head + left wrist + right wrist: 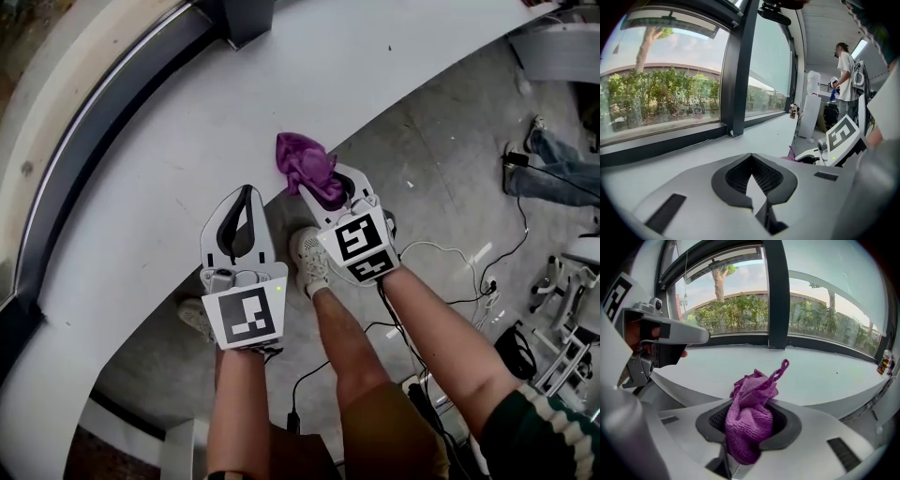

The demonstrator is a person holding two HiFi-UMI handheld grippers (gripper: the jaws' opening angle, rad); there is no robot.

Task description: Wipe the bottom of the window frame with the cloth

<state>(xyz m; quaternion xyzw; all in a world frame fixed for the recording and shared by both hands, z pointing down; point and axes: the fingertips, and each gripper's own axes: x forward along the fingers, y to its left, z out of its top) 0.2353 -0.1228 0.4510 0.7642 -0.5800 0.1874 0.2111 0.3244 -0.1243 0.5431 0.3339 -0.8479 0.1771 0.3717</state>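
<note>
Two grippers hang at the near edge of the white sill [169, 159]. The right gripper [326, 192] is clenched on the bunched purple cloth [305, 161]; the left gripper [242, 208] is closed on nothing. Wiping seems not yet begun: next, the cloth must cross the sill to the dark bottom of the window frame [98, 127] and press against it.
</note>
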